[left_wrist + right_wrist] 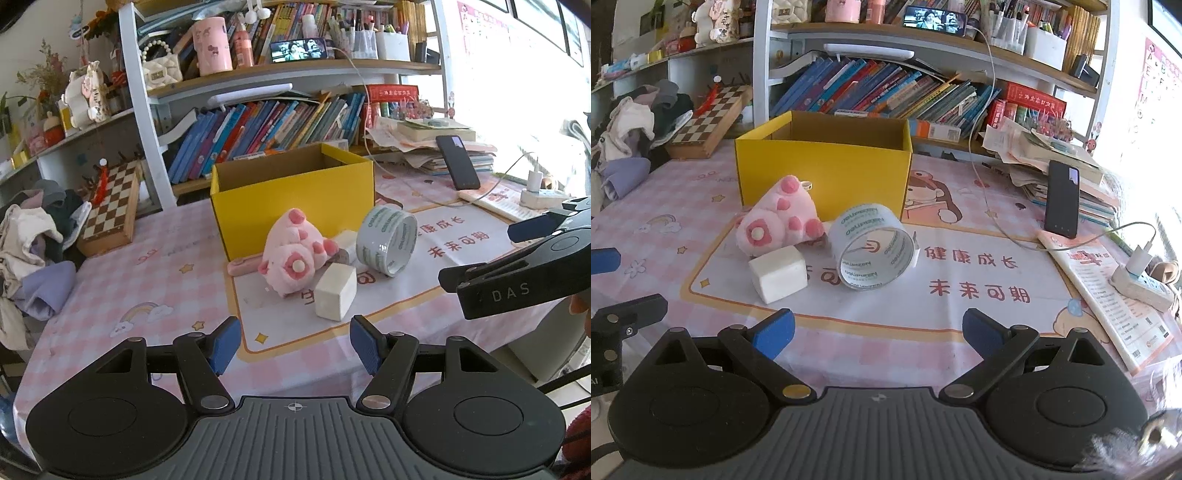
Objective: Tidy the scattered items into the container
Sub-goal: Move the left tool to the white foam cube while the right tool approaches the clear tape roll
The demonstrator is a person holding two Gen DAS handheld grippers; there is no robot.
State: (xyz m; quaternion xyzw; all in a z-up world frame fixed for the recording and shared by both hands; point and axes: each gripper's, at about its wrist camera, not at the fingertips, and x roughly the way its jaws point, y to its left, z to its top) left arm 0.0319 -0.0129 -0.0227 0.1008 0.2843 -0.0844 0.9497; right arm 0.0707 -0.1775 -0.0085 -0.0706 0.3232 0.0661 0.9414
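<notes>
1. Left wrist view: the left gripper [295, 343] hangs low over the tablecloth [147, 280] with its blue pads wide apart and nothing between them.
2. Right wrist view: the right gripper [879, 338] is likewise spread wide with nothing in its grasp, pointing toward the yellow box [823, 173].
3. The yellow box [291, 206] stands upright with its top open; no contents show from either view.
4. A pink plush toy [291, 254] lies just in front of the yellow box, touching or nearly touching its front wall.
5. A white block [336, 293] sits in front of the yellow box on the near side of the plush toy [777, 225], close against it.
6. A roll of clear tape [388, 240] stands on its edge in front of the yellow box's right corner, just beside the plush toy.
7. A smaller pale block [347, 240] shows between the plush toy and the tape, partly hidden.
8. A flat pink object [242, 265] lies at the foot of the yellow box, to the left of the plush toy; what it is cannot be told.
9. A chessboard [110, 210] rests well to the left of the yellow box, and a dark phone [1062, 201] leans on a stack of papers well to its right.
10. In the right wrist view the white block [778, 273] and the tape [873, 251] are the things nearest the gripper.
</notes>
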